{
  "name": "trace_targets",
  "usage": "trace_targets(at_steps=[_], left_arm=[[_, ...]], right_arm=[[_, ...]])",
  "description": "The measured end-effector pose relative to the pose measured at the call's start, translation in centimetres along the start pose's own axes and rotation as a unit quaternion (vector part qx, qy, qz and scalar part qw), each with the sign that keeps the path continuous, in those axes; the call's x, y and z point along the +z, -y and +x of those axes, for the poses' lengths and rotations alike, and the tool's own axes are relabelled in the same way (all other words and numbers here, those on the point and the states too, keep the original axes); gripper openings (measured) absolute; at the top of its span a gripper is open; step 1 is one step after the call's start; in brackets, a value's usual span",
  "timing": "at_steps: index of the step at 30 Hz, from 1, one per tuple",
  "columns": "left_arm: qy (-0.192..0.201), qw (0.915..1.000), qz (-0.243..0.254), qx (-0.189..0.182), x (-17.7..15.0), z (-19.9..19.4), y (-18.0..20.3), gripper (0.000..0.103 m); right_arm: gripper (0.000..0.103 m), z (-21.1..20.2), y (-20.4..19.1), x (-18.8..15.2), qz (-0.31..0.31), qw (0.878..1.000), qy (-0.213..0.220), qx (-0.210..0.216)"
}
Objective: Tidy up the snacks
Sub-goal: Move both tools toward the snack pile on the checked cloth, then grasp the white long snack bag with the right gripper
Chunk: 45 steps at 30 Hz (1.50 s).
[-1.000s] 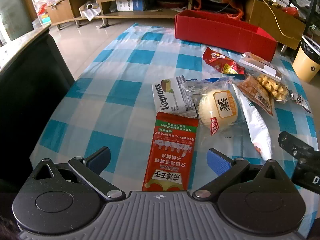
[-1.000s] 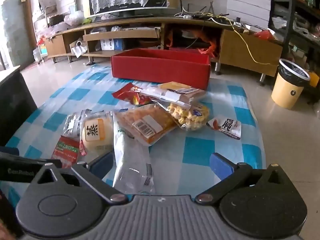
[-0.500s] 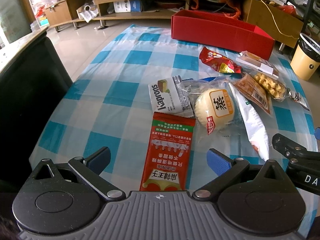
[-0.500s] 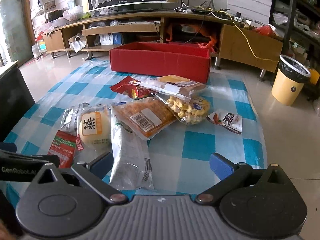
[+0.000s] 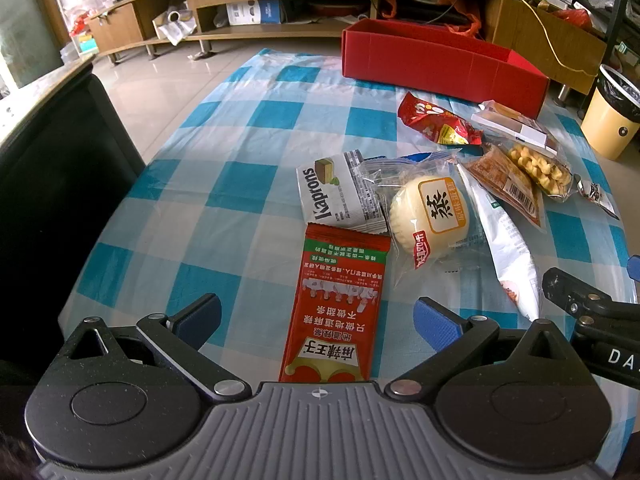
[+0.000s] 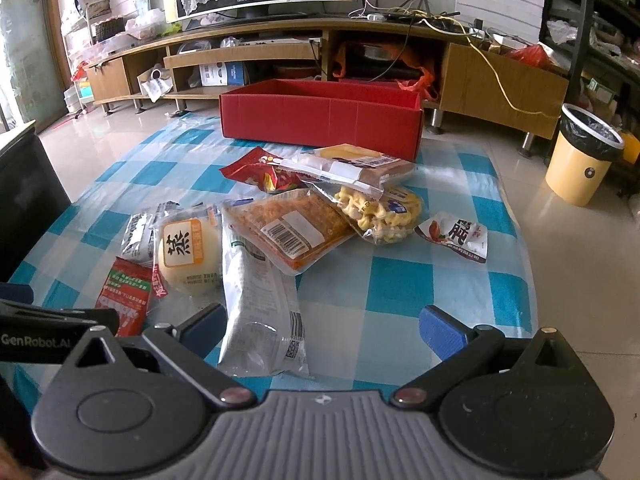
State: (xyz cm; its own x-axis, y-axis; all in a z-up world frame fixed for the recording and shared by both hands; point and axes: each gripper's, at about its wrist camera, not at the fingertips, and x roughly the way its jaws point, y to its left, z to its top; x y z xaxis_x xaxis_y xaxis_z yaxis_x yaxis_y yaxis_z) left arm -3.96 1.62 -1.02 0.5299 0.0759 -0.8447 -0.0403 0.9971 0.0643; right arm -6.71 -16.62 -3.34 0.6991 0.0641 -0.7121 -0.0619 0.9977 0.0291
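Observation:
Several snack packs lie on a blue-and-white checked cloth. My left gripper is open, its blue fingers on either side of a long red sachet. Beyond it lie a white Kaprons pack and a round bun in clear wrap. My right gripper is open above the near end of a long white bag. Farther off are an orange barcoded pack, yellow puffs, a red bag, a small sachet and the bun. An open red box stands at the far edge.
A yellow waste bin stands on the floor to the right. A black chair or cabinet borders the table's left side. A low wooden TV shelf runs along the back wall. My right gripper's body shows at the left view's right edge.
Both views have shifted a little: the snacks sit slightly farther and higher in the frames, so both grippers have drawn back or tilted. Jaws remain open; no pack has moved.

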Motion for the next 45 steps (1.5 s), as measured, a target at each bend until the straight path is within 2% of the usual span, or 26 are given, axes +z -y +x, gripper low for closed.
trace_targets(at_steps=[16, 33, 43, 45], left_arm=[[-0.004, 1.0, 0.005, -0.001, -0.2, 0.2, 0.3, 0.103], [-0.036, 0.9992, 0.012, 0.009, -0.1, 1.8, 0.5, 0.103], [-0.058, 0.9982, 0.005, 0.017, 0.2, 3.3, 0.3, 0.103], [-0.063, 0.9979, 0.005, 0.018, 0.2, 3.6, 0.3, 0.103]], right_arm=[[0.1, 0.3, -0.1, 0.0, -0.001, 1.0, -0.016, 0.007], [0.1, 1.6, 0.0, 1.3, -0.01, 0.999, -0.033, 0.006], [0.1, 4.8, -1.3, 3.3, -0.02, 0.997, -0.06, 0.053], [0.096, 5.5, -1.5, 3.4, -0.023, 0.995, -0.071, 0.062]])
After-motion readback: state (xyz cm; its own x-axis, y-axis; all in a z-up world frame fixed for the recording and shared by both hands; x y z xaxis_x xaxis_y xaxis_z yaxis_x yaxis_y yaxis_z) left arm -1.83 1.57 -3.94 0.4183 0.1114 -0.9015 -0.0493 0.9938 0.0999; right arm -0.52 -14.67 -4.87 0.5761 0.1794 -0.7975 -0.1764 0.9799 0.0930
